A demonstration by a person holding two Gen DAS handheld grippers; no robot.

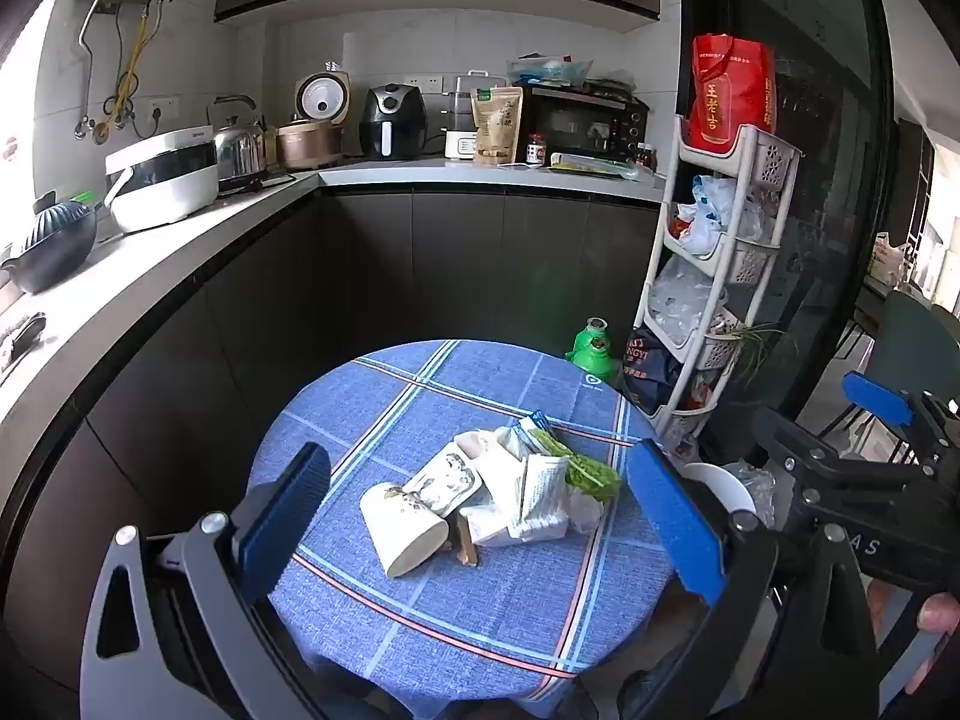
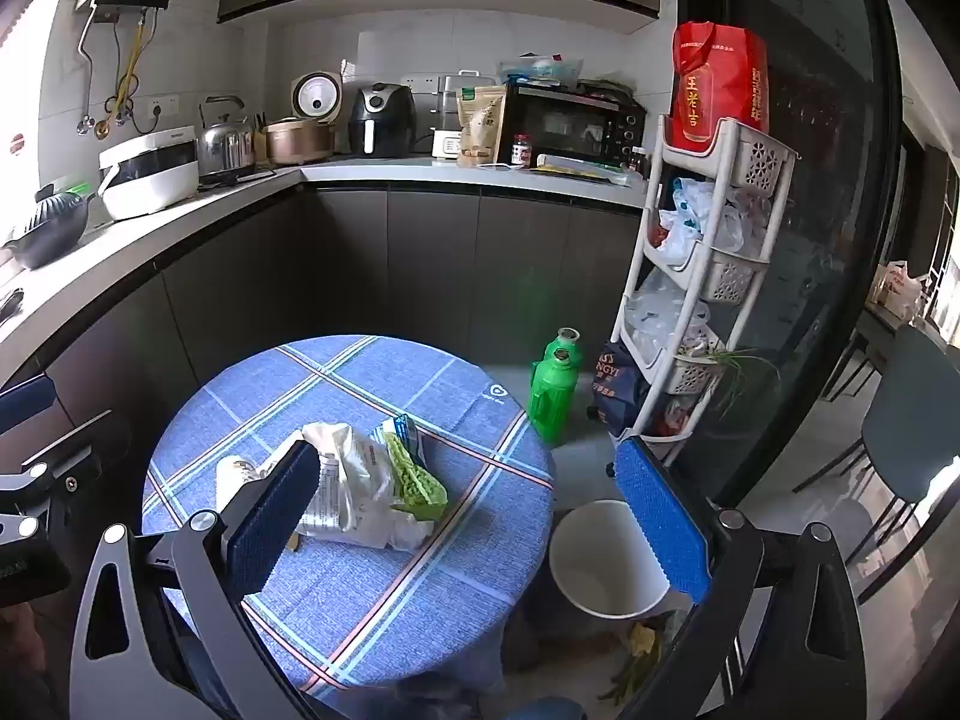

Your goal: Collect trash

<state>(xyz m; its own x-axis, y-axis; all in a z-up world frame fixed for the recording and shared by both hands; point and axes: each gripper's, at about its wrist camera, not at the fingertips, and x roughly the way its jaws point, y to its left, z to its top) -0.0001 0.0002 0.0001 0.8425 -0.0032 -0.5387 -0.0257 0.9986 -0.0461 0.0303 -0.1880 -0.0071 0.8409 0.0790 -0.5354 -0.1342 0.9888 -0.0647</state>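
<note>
A pile of trash lies on the round table with the blue checked cloth (image 1: 456, 600): a tipped white paper cup (image 1: 403, 531), a printed tray (image 1: 443, 480), crumpled white wrappers (image 1: 528, 498) and a green packet (image 1: 591, 471). My left gripper (image 1: 480, 516) is open above the pile, holding nothing. My right gripper (image 2: 468, 516) is open and empty at the table's right edge; wrappers (image 2: 354, 492) and the green packet (image 2: 417, 480) lie between its fingers in view. A white bin (image 2: 606, 558) stands on the floor right of the table (image 2: 372, 600).
Dark cabinets and a counter with appliances (image 1: 384, 120) ring the back and left. A white basket rack (image 2: 696, 276) with a red bag (image 2: 720, 84) stands at the right. Green bottles (image 2: 552, 390) stand on the floor. A chair (image 2: 912, 420) is at far right.
</note>
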